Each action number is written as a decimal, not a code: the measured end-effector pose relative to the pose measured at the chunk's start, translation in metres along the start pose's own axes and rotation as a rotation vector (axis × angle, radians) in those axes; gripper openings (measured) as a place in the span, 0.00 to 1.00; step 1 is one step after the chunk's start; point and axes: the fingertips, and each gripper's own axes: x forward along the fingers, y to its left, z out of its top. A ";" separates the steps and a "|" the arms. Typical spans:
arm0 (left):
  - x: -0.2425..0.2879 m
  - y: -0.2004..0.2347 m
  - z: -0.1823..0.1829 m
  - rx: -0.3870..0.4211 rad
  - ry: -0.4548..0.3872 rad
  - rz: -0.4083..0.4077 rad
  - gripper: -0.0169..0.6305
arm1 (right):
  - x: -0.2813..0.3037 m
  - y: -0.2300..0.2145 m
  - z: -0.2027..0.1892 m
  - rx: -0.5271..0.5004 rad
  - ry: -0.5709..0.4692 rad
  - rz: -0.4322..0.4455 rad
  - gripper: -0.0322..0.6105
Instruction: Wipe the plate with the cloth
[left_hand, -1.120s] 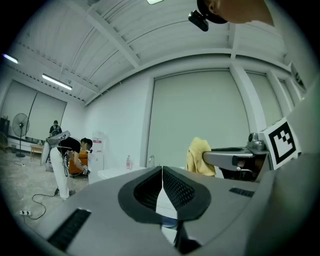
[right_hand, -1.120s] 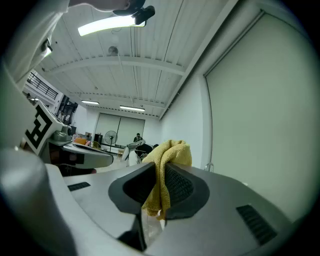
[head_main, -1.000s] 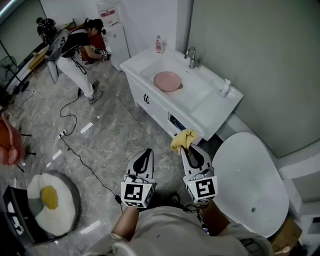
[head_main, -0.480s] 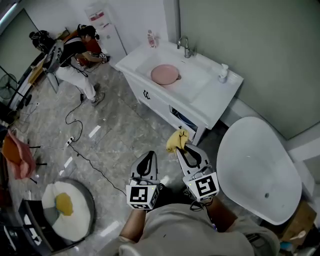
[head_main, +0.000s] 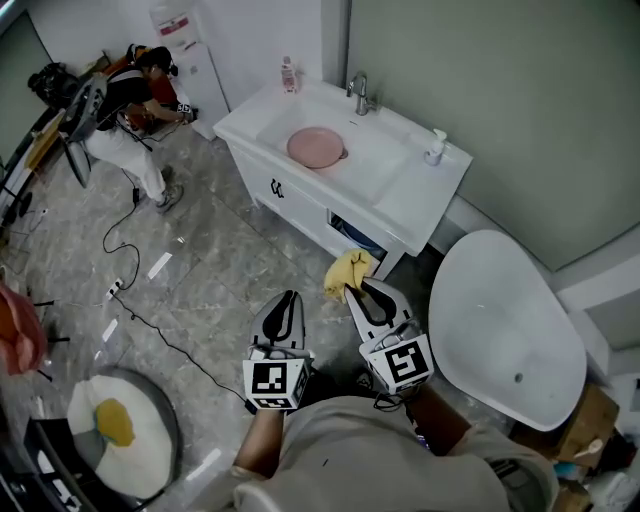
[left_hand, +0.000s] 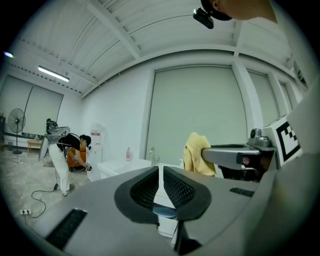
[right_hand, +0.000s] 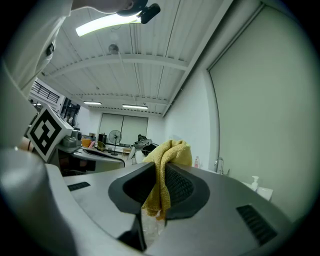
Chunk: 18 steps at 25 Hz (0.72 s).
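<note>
Yellow cloth (right_hand: 172, 150) pinched in the right gripper (right_hand: 161, 169), jaws clamped tight on it; bunched above the tips, tail hanging below. Left gripper (left_hand: 161, 169) jaws drawn together to a thin slit, nothing between them. Both held side by side over the grey floor (head_main: 200, 280), short of the white vanity (head_main: 400, 200). Pink plate (head_main: 315, 147) lying in the sink basin near the faucet (head_main: 358, 92), well apart from the cloth. Vanity front edge just ahead of the right gripper. White bathtub (head_main: 505, 330) close on the right. Open floor to the left, with a cable (head_main: 150, 320) trailing across it and a person (head_main: 125, 100) bent over at the far corner.
</note>
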 end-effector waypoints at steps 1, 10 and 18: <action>-0.003 0.011 -0.001 -0.007 -0.002 0.003 0.06 | 0.007 0.009 0.001 -0.005 0.006 0.006 0.14; -0.024 0.109 -0.010 -0.023 -0.020 0.075 0.13 | 0.075 0.065 0.000 -0.030 0.022 0.065 0.14; 0.001 0.149 -0.024 -0.074 0.025 0.090 0.14 | 0.134 0.055 -0.010 -0.018 0.064 0.073 0.14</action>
